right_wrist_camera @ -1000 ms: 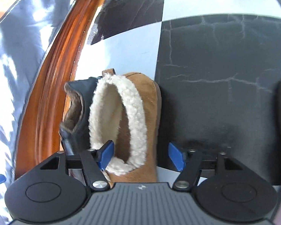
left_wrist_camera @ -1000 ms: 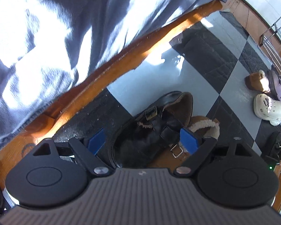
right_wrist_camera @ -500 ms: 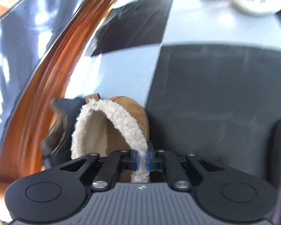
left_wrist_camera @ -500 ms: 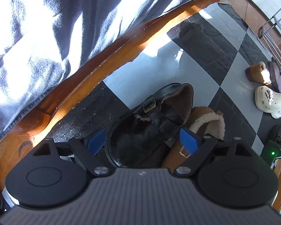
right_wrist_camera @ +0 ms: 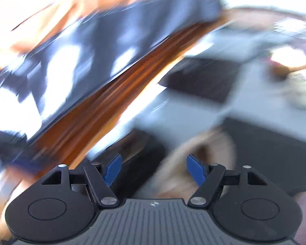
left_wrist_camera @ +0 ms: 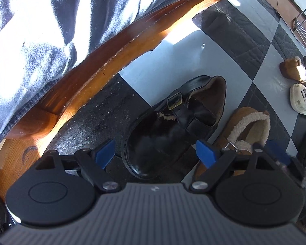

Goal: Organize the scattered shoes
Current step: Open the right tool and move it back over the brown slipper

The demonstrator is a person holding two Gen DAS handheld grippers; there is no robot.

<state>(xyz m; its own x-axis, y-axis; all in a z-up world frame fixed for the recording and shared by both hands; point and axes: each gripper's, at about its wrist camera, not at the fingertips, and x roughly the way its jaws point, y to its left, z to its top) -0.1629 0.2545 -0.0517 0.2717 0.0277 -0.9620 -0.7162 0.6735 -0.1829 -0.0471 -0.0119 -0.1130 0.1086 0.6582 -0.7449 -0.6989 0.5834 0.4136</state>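
**Black clog & fleece slipper side by side by the wood rail**

L gripper (left_wrist_camera: 156, 154) points steeply down over the black clog (left_wrist_camera: 173, 126): glossy leather, rounded toe, brass buckle on the strap, worn tan lining at the heel. Blue pads sit wide on either side of the toe, not touching it; jaws closing slightly, clog betw. them but not gripped. Clog lies on the checkered floor (left_wrist_camera: 185, 47), smooth grey and cracked black tiles, toe at 6 o'clock, heel at 12.

Just beside it, at 3 o'clock, the tan slipper (left_wrist_camera: 246, 126): suede outside, curly cream fleece round the opening. Curved wooden rail (left_wrist_camera: 116, 49), varnished orange-brown, runs 8 to 1 o'clock, w/ grey-blue fabric (left_wrist_camera: 51, 20) above it.

At 3 o'clock, well apart: white perforated clog (left_wrist_camera: 302, 100), another tan slipper (left_wrist_camera: 291, 70).

R gripper (right_wrist_camera: 154, 169): view badly motion-blurred. Jaws opening, blue pads apart, nothing pressed betw. them; tan slipper (right_wrist_camera: 206, 151) a blur below, near the right pad.
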